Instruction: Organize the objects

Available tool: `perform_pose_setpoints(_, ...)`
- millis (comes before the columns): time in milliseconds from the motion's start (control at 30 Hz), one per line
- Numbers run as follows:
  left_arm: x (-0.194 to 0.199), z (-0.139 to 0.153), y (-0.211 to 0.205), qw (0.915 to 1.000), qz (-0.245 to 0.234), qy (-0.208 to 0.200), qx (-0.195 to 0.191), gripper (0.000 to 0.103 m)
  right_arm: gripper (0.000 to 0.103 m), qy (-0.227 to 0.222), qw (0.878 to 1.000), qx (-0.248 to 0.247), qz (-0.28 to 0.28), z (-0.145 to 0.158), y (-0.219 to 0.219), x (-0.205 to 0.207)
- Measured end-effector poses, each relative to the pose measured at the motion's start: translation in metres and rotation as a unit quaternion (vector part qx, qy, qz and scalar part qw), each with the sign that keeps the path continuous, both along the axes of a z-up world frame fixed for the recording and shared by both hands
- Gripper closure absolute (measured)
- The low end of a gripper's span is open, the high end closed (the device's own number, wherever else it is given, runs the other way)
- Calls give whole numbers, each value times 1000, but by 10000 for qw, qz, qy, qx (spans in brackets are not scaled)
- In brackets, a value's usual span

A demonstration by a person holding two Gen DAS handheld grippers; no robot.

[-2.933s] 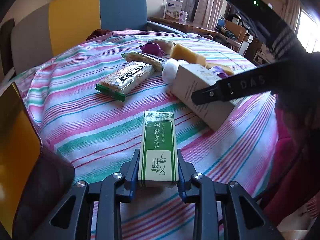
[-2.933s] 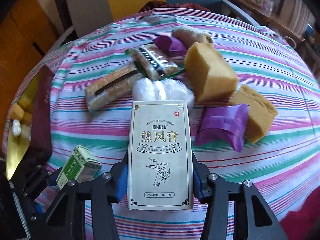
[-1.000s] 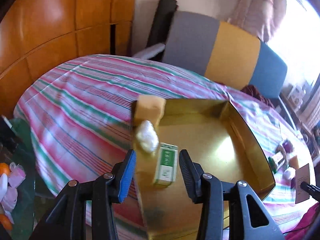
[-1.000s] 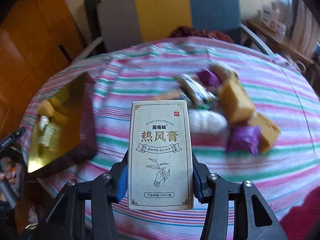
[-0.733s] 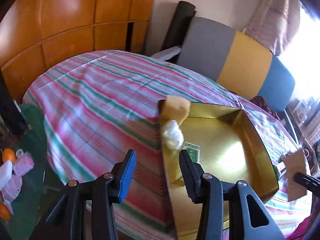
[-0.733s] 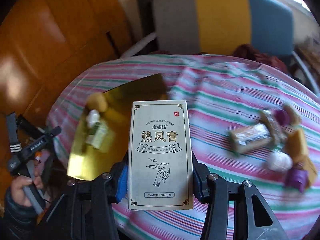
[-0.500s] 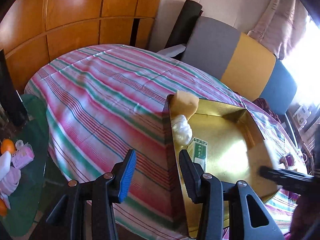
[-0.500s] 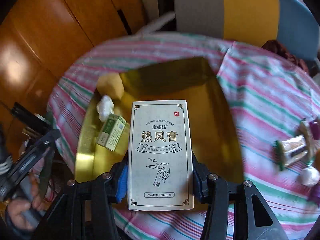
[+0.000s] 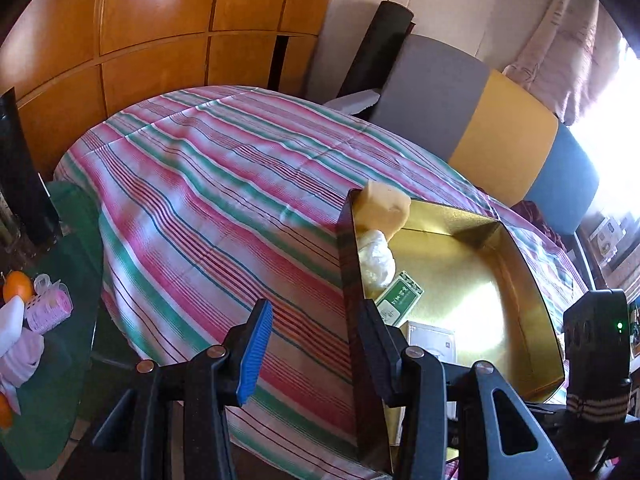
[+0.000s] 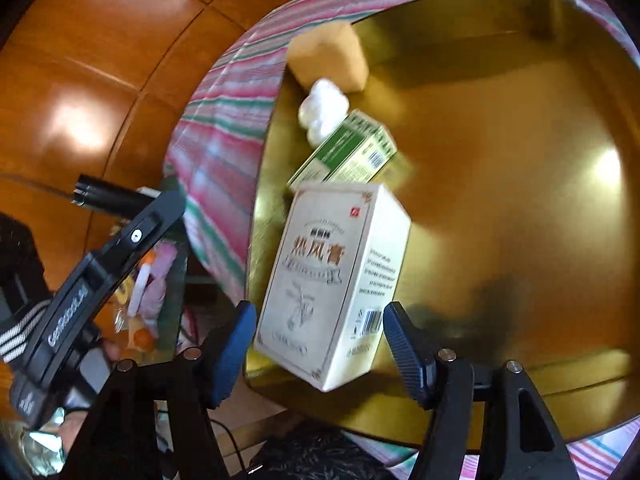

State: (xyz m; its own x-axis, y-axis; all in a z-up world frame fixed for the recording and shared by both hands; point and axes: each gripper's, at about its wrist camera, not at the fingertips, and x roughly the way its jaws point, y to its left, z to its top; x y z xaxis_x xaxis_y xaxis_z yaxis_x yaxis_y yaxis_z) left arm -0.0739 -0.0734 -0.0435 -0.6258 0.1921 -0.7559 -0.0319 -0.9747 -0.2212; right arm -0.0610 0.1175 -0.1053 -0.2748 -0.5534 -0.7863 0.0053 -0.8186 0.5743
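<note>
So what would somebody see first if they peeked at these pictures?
Probably the shiny gold tray on the striped tablecloth. A big cream box sits tilted near the tray's front edge, between the right gripper's opening jaws. Beyond it along the tray's left side lie a green box, a white wad and a yellow sponge.

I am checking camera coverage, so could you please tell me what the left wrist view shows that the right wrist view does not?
Only the left wrist view shows the grey, yellow and blue chair back and the open left gripper, nothing between its jaws. Only the right wrist view shows the right gripper, jaws opening around the cream box. Both show the gold tray, yellow sponge, white wad, green box, cream box.
</note>
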Motion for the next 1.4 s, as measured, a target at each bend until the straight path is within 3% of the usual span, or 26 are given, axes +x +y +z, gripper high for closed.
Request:
perform_pose_setpoints(133,4,5,6,9999,-108,91,-46,58,36,166,9998,41,86,3,-1,11)
perform_pose_setpoints(233,10,11,11,9994,-180,239,-143,58,34,539,9973,492,-5,17,2,18)
perform_pose_setpoints(400,18,19,22,9983,-325,389,-294,58,29,1163,9832,1383,-247,49,16,38)
perform_pose_setpoints(733,31,27,59,9937,-847,539,-498,58,27,1754,9589,2150,-596,79,49,59)
perform_pose_setpoints(1133,42,27,104,9866,-1419,521,-618,58,27,1816,9473,2348,-1207,90,105,87)
perform_pose_setpoints(1400,50,26,140,9788,-1869,506,-665,58,23,1625,9327,2642,-1842,93,170,112)
